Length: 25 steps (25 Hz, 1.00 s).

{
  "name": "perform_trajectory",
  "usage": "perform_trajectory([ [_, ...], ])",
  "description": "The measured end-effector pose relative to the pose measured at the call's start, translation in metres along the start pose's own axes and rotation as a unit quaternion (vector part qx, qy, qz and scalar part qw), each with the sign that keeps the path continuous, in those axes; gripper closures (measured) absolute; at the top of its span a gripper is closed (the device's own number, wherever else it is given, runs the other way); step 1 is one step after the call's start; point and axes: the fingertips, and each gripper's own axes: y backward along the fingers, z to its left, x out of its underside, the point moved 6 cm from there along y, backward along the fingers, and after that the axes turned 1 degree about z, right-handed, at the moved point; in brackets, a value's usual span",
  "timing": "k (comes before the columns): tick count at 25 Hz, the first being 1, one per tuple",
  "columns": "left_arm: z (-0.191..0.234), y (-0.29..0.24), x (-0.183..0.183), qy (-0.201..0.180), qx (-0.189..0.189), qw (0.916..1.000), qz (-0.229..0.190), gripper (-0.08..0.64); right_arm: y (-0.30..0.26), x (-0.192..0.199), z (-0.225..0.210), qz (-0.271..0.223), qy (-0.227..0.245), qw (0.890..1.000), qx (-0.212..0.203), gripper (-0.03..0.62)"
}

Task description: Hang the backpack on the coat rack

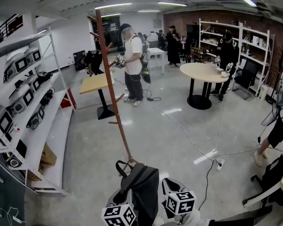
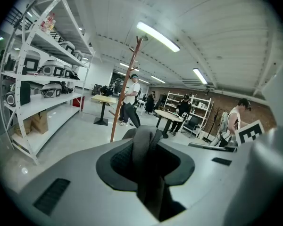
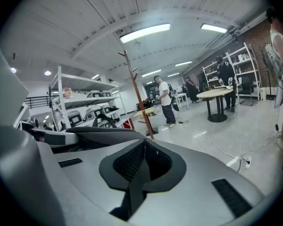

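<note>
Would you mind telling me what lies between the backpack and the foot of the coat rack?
Nothing stands between them: in the head view the backpack hangs right at the coat rack's foot, over bare grey floor.

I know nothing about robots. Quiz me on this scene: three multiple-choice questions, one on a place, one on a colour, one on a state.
1. The coat rack stands: A beyond the backpack; B nearer than it; C out of sight.
2. The backpack is: A red; B dark grey; C yellow.
3. The left gripper is: A open, empty; B shut on a strap; C out of sight.
Answers: 1 A, its pole rises past the backpack; 2 B, its fabric is dark grey; 3 B, the strap sits pinched between the jaws.
</note>
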Motion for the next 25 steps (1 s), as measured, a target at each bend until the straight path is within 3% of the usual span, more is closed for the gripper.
perform_trajectory([
  [16,-0.005,-0.079,-0.026,-0.003,0.004,0.9999,0.011,0.477,-0.067,-0.027,-0.044,0.008,-0.020,1.000,0.000,0.578],
  [25,0.000,-0.100,-0.056,-0.002,-0.001,0.9995,-0.031,0.477,-0.094,-0.039,-0.055,0.005,-0.022,1.000,-0.005,0.578],
])
